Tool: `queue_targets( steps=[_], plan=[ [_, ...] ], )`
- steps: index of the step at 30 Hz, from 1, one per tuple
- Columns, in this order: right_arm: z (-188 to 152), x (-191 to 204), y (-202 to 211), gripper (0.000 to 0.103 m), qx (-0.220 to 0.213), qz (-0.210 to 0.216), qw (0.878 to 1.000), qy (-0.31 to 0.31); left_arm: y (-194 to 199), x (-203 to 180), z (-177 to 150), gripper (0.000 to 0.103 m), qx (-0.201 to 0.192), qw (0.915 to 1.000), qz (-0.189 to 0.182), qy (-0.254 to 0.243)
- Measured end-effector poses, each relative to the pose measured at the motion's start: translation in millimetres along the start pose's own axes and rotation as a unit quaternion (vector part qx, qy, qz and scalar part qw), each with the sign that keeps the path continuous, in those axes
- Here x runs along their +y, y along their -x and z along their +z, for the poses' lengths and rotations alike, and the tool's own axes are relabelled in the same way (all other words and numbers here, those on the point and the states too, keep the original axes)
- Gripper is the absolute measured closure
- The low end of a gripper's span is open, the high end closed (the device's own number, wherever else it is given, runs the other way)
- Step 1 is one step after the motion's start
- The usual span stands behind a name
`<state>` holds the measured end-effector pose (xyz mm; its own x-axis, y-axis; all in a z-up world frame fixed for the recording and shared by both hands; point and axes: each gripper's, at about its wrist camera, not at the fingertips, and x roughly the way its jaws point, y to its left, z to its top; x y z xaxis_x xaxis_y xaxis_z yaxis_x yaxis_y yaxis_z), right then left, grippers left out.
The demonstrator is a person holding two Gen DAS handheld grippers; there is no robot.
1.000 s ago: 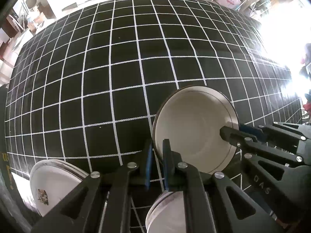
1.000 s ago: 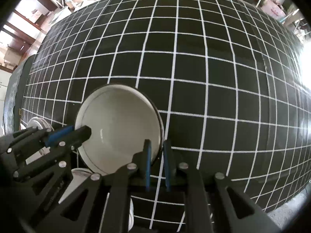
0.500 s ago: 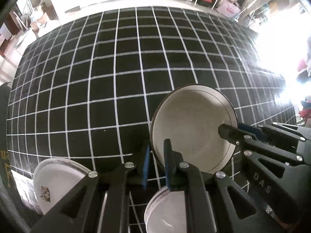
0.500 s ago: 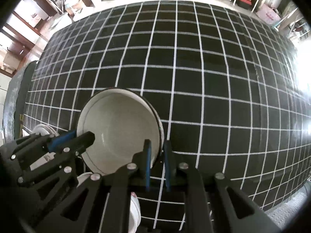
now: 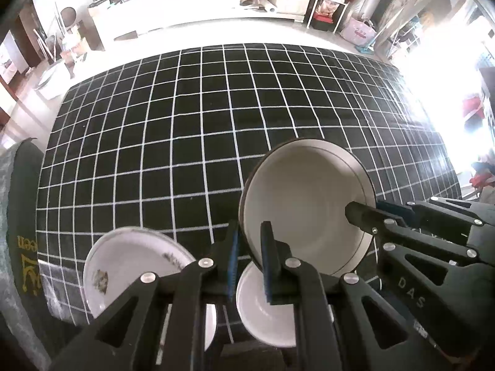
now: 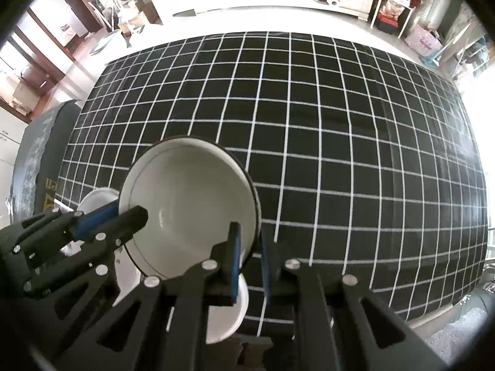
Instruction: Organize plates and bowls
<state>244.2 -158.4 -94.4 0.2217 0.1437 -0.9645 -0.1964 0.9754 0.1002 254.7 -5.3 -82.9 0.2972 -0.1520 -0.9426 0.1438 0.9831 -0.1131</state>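
A white bowl with a dark rim [image 5: 306, 207] [image 6: 185, 201] hangs above the black grid-patterned table [image 5: 185, 142], held from two sides. My left gripper [image 5: 250, 247] is shut on its near-left rim, one pad inside and one outside. My right gripper [image 6: 250, 247] is shut on the opposite rim in the same way. Each gripper shows in the other's view: the right gripper [image 5: 365, 208] at the bowl's right edge, the left gripper [image 6: 123, 213] at its left edge. Below lie a patterned white plate [image 5: 123, 262] [image 6: 96, 199] and a smaller white bowl [image 5: 266, 309] [image 6: 239, 296], partly hidden by the fingers.
A dark green cloth with yellow lettering [image 5: 21, 235] hangs at the table's left edge. Beyond the far edge are a white counter [image 5: 201, 9] and cluttered shelves [image 5: 328, 6]. Bright glare fills the right side.
Both grippers have risen together with the bowl held between them. The table looks farther away, and the plate and the small bowl below have come further into view.
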Motion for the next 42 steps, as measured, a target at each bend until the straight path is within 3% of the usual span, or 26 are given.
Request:
queue_targets(
  steps=[10,20,42],
  plan=[
    [-37.4,12.3,0.0,0.086,0.011,0.006,1.000,0.004,5.4,-11.0,-48.9,0.093,0.007,0.9999,0.006,-0.005],
    [-61.2,19.7,-21.8,0.086,0.041,-0.003,0.999,0.017,-15.2,-8.7,-91.5,0.093,0.033,0.9994,0.008,0.001],
    [-63.1,28.4,-36.8,0.082,0.062,-0.013,0.998,0.030,-38.1,-0.8,-97.6,0.093,0.047,0.9988,0.011,0.003]
  ],
)
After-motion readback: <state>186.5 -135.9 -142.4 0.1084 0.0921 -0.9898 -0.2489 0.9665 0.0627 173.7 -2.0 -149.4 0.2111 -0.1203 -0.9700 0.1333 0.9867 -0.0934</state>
